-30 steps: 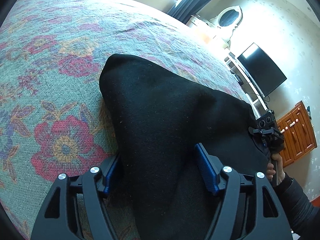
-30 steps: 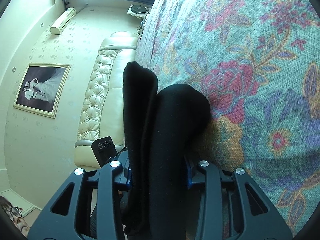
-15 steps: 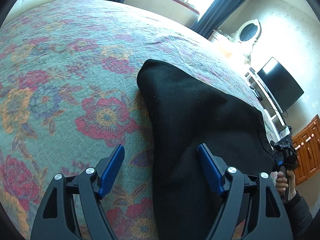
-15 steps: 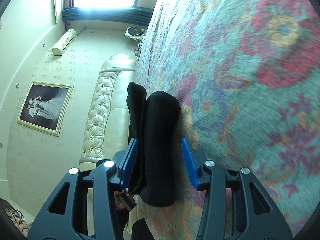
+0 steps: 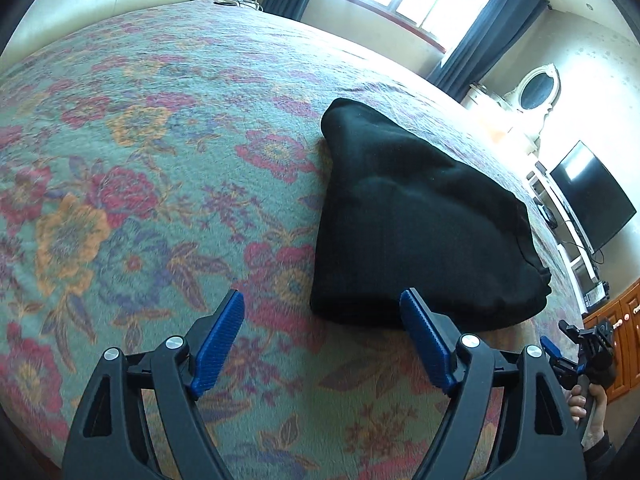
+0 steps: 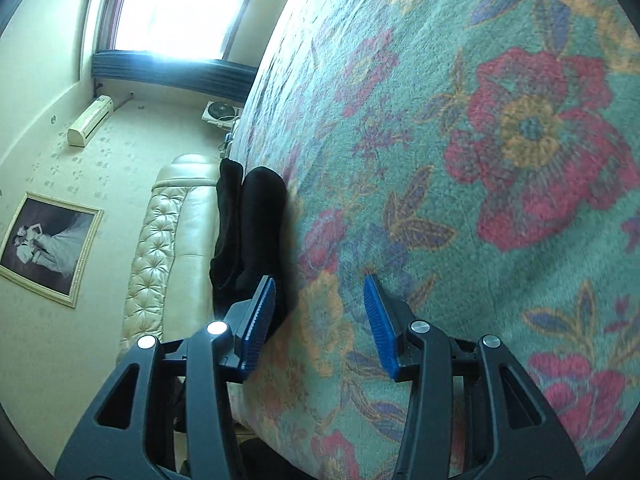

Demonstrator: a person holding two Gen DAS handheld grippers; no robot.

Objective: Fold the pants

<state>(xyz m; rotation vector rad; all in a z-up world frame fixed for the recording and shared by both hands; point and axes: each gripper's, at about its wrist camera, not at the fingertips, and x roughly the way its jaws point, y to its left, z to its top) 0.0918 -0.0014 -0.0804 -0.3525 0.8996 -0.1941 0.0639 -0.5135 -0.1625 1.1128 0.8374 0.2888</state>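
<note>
Pants (image 5: 416, 224) lie folded, unlabelled; left gripper (image 5: 320, 344) opening, right gripper (image 6: 320, 320) apart, both empty.

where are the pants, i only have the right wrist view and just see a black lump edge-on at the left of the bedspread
Observer: In the left wrist view the pants lie as one folded black bundle flat on the floral bedspread.
Operator: is the left gripper still on them
Observer: No. The left gripper is opening, with only bedspread between its pads; the bundle's near edge sits just beyond its right finger.
Operator: can you see my right gripper from there
Observer: Yes, the right gripper shows at the lower right edge, held in a hand, clear of the pants.
</note>
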